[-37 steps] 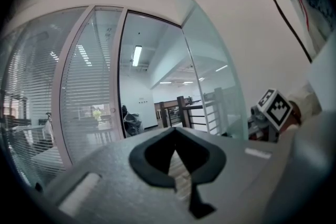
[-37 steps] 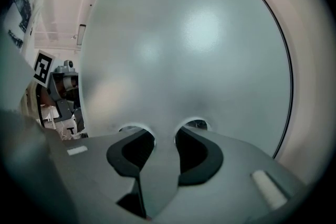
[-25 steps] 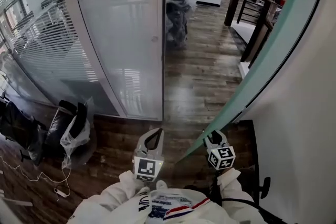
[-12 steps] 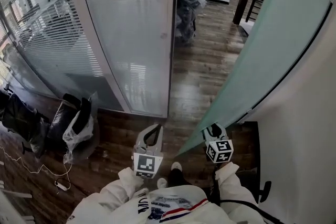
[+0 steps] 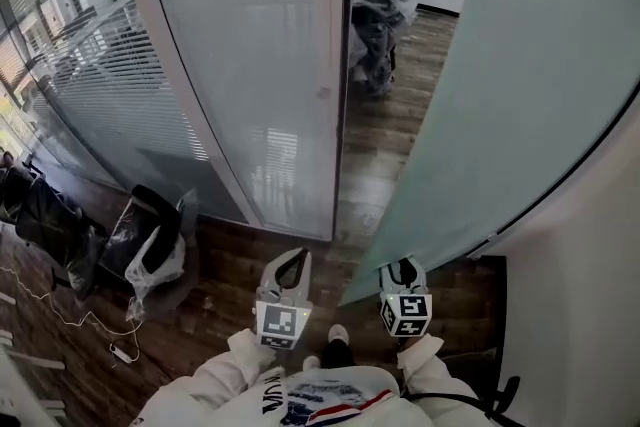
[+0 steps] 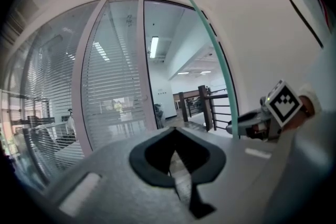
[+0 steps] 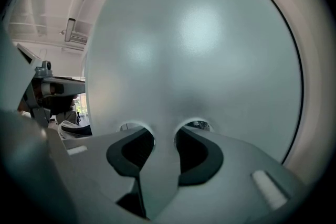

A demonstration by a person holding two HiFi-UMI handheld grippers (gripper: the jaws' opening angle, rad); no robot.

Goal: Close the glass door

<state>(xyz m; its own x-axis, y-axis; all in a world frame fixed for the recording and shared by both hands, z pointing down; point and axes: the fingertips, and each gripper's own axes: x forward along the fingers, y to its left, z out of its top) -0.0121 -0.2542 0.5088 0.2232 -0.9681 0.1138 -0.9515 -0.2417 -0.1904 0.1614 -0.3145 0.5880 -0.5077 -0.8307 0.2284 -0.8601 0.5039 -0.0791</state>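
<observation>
Obs: right tongs [image 5: 402,269] closed onto the free edge of the frosted glass door [image 5: 500,105], the pane pinched between the pads near its lower corner. The left tongs [image 5: 291,263] have their tips together with nothing between them, and sit beside the right, clear of the door. Door stands ajar, angled across the right of the opening, apart from the white-framed glass partition [image 5: 250,65]. Wood floor [image 5: 375,165] shows through the gap.

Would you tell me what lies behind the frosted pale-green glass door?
Behind the frosted pale-green glass door only a white wall shows, at its edge; the frosting hides everything else.
</observation>
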